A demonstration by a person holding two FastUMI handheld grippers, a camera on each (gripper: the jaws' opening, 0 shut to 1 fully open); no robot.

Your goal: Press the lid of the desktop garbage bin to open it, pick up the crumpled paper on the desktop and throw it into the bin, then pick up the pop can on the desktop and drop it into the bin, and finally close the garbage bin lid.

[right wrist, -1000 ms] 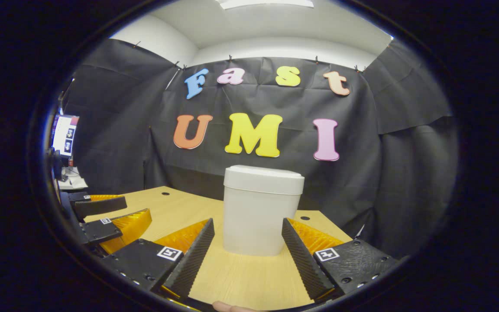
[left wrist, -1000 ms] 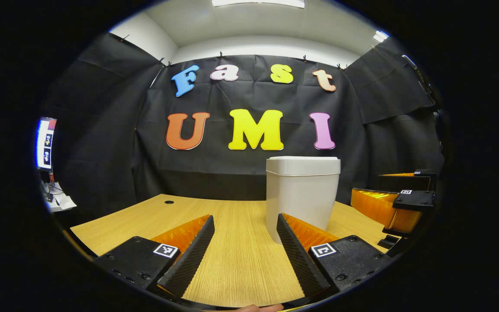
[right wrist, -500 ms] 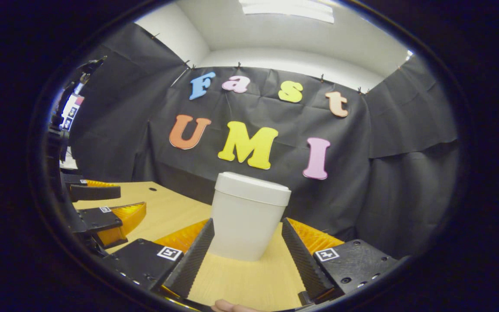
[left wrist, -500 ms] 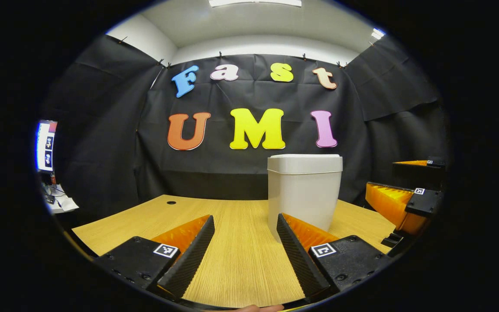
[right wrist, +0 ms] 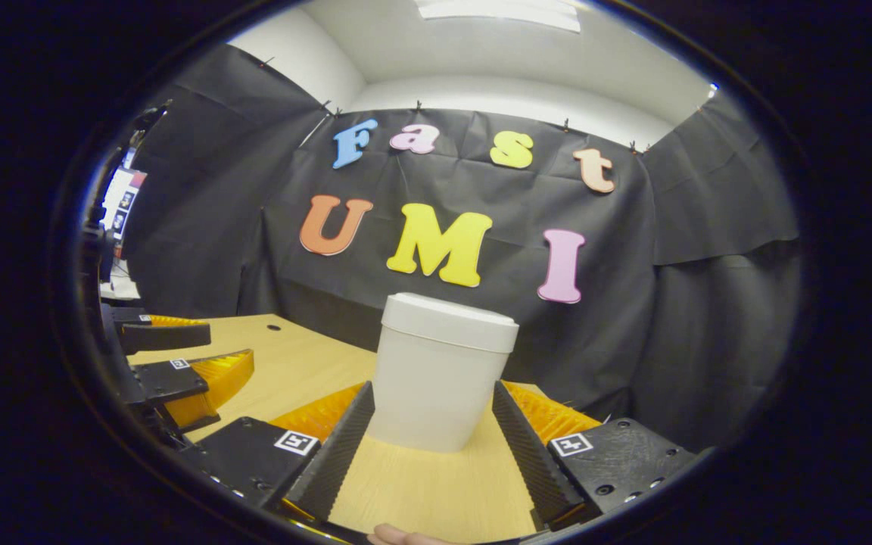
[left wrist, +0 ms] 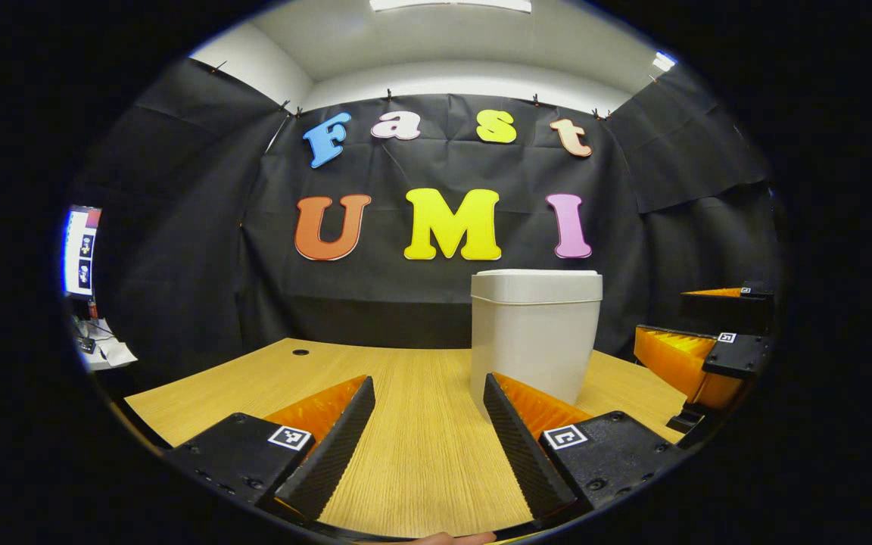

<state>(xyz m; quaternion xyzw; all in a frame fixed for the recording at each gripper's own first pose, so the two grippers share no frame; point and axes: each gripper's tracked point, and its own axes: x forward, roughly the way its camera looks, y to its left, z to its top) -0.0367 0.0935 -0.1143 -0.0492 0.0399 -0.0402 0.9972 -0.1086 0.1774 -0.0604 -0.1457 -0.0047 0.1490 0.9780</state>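
Note:
A white garbage bin [left wrist: 533, 333] with its lid [left wrist: 536, 284] down stands on the wooden desktop [left wrist: 413, 439]. In the left gripper view it is ahead and to the right of my left gripper [left wrist: 427, 443], which is open and holds nothing. In the right gripper view the bin [right wrist: 436, 378] stands straight ahead, just beyond my right gripper [right wrist: 427, 446], also open and holding nothing. My right gripper [left wrist: 697, 356] shows at the right edge of the left gripper view, and my left gripper [right wrist: 179, 367] at the left edge of the right gripper view.
The black cloth wall closes the booth behind the bin. A small round hole [left wrist: 297, 353] sits in the desktop at the back left. A lit screen [left wrist: 79, 251] and some clutter stand beyond the desk's left side.
My right gripper tilted and drew a little closer to the bin, which now sits lower between its fingers. The left gripper has hardly moved. The bin lid stays down.

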